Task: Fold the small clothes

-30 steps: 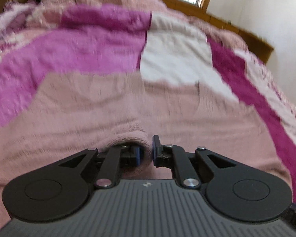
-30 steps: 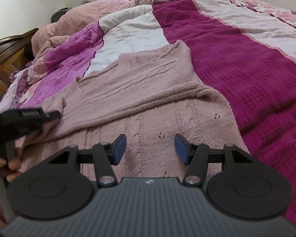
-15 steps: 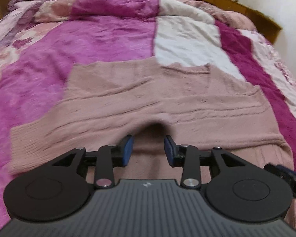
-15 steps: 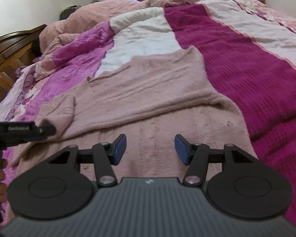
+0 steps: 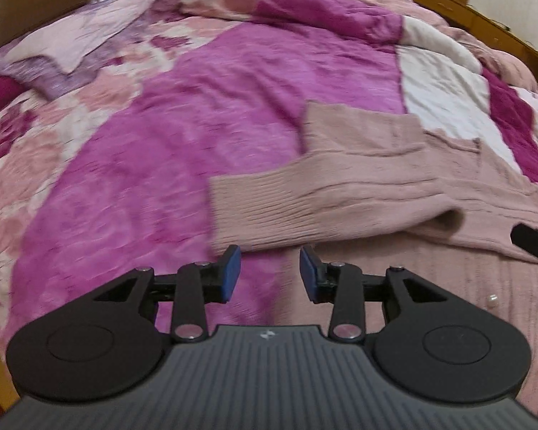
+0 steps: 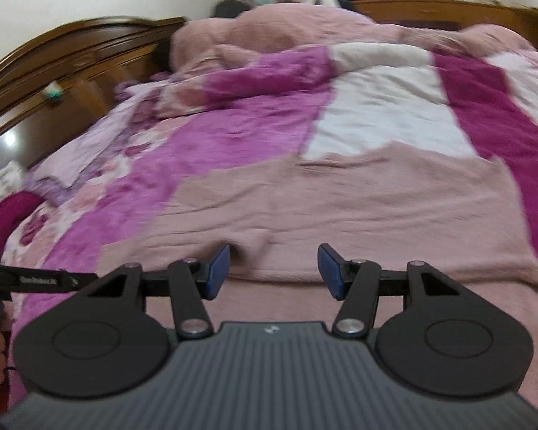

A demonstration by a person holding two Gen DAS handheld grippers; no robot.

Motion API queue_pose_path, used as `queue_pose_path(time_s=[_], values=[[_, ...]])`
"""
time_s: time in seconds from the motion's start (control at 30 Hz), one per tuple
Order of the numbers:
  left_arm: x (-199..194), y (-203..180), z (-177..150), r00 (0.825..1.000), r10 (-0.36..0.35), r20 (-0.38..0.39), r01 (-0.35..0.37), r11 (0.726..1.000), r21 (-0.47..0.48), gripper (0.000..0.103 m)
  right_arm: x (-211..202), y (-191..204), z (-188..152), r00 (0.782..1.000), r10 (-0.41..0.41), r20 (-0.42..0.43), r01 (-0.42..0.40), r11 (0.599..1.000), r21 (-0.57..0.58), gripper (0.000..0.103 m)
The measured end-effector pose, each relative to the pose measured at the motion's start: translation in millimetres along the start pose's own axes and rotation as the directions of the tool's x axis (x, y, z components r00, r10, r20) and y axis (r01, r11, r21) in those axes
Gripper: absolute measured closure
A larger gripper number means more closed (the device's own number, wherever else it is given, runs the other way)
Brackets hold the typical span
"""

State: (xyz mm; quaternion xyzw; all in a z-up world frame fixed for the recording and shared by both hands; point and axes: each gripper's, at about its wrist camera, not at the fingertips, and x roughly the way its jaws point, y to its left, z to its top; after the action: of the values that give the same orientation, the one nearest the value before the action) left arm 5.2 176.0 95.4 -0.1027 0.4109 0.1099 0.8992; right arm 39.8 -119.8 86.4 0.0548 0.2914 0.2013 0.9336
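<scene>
Both tongs stand released, gripping nothing: the left gripper (image 5: 269,273) at lower centre of its view, the right gripper (image 6: 273,271) likewise. A dusty-pink knitted sweater (image 6: 340,208) lies spread across the middle of a magenta, white and floral quilt (image 5: 143,150). Its ribbed sleeve (image 5: 269,211), a flat soft band, is laid across the body just beyond the left fingertips. Judged between folds; the next move calls for pinching a fresh edge squarely, since the loose knit sags.
</scene>
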Motion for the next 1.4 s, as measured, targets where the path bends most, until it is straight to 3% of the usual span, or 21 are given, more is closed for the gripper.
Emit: queue_pose_path(time_s=[0.23,0.47,0.73,1.0,1.07,1.13,1.2,1.4], values=[[-3.6,34.5,-9.4,0.999,0.05,-0.009,-0.05,0.997,-0.051,0.058,25.3,68.1,1.7,0.992,0.12,-0.047,-0.126,0.98,-0.156,0.046],[-10.9,62.7,-13.5,0.995,0.103,0.007,-0.102,0.988,-0.116,0.058,59.6,124.1,-3.4,0.964,0.231,-0.134,-0.259,0.931,-0.257,0.041],[-6.2,86.3,-20.2,0.995,0.1,-0.016,-0.101,0.981,-0.163,0.058,105.2,170.3,-24.8,0.946,0.213,-0.245,-0.299,0.866,-0.401,0.041],[-2.6,87.2,-17.6,0.994,0.11,-0.017,-0.111,0.98,-0.163,0.058,121.6,170.3,-31.1,0.943,0.212,-0.256,-0.301,0.873,-0.384,0.041],[-1.3,86.3,-17.6,0.994,0.11,-0.018,-0.112,0.98,-0.164,0.058,125.0,168.7,-33.0,0.944,0.215,-0.251,-0.3,0.877,-0.375,0.058],[-1.3,84.2,-18.1,0.994,0.11,-0.018,-0.112,0.981,-0.16,0.058,128.4,167.1,-33.1,0.949,0.198,-0.245,-0.28,0.886,-0.369,0.085],[-1.9,82.8,-18.3,0.994,0.11,-0.016,-0.111,0.982,-0.154,0.058,130.2,162.5,-29.7,0.948,0.204,-0.243,-0.279,0.901,-0.331,0.091],[-4.7,80.8,-16.7,0.995,0.098,-0.007,-0.097,0.982,-0.163,0.058,108.3,144.9,-11.9,0.948,0.259,-0.184,-0.295,0.932,-0.212,0.091]])
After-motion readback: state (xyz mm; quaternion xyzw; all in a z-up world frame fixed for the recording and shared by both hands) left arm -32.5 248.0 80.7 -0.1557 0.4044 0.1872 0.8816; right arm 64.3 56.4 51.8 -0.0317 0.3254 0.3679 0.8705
